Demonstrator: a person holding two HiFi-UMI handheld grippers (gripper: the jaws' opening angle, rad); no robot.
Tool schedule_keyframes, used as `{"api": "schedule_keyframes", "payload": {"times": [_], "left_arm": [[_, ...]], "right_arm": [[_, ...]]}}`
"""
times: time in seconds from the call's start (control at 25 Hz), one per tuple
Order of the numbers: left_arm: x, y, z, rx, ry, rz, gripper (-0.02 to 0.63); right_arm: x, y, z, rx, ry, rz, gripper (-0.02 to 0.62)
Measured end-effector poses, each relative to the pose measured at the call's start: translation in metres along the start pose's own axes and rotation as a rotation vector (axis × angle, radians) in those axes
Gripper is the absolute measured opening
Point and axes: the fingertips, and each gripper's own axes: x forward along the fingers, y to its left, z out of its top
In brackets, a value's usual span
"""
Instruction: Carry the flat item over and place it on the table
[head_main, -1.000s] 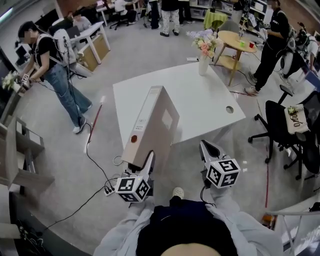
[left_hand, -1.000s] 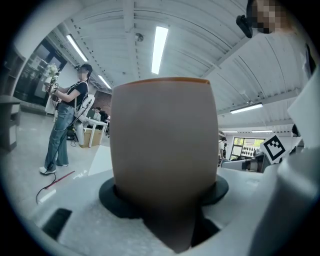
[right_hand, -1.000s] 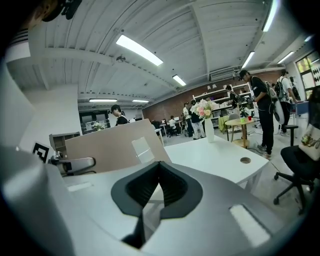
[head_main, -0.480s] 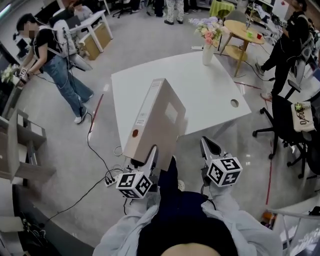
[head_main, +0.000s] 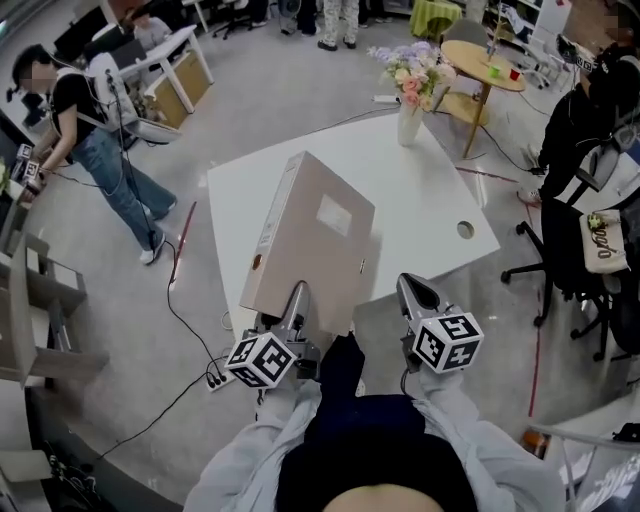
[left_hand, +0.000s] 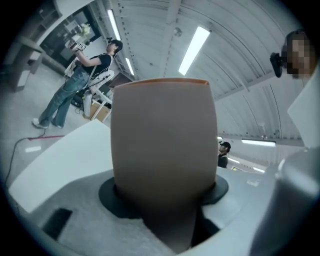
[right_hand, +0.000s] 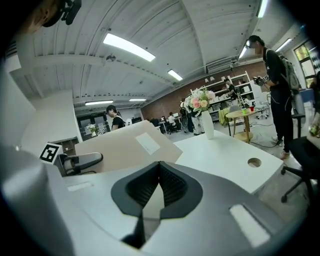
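A flat beige file binder (head_main: 310, 240) hangs tilted over the near edge of the white table (head_main: 420, 195), with its spine facing left and a white label on its upper face. My left gripper (head_main: 295, 302) is shut on its lower edge. In the left gripper view the binder (left_hand: 162, 145) fills the middle, and the left gripper (left_hand: 162, 192) has a pad on each side of it. My right gripper (head_main: 415, 292) hangs beside the binder at the table's near edge, shut and empty. In its own view the right gripper (right_hand: 159, 172) points at the binder (right_hand: 125, 145) and the table (right_hand: 225, 155).
A vase of flowers (head_main: 407, 120) stands at the table's far edge, and a cable hole (head_main: 465, 229) is near the right edge. An office chair (head_main: 590, 250) is at the right. A person (head_main: 85, 130) stands at the left. A power strip and cables (head_main: 213, 378) lie on the floor.
The binder has swung from nearly upright to leaning flatter over the table. Both grippers have come closer to the table's near edge.
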Motion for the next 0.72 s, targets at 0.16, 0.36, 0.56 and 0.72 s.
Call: {"api": "schedule_keyframes", "payload": {"times": [0.16,0.36,0.56,0.72], "left_arm": [[0.045,0.017,0.013,-0.172,-0.023,-0.008,0.268],[0.104,0.041,0.026,-0.354,-0.044,-0.001,0.268],[0.153,0.079,0.022,-0.537,-0.067,0.046,0.267],[0.185,0.104,0.017,-0.630,-0.083,0.071,0.267]], "right_arm": [[0.036,-0.021,0.024,0.002,0.009,-0.011,0.009],[0.089,-0.040,0.048,0.000,0.042,-0.007,0.009],[0.131,-0.053,0.056,-0.003,0.083,-0.010,0.009],[0.154,-0.062,0.056,-0.008,0.122,-0.019,0.009]]}}
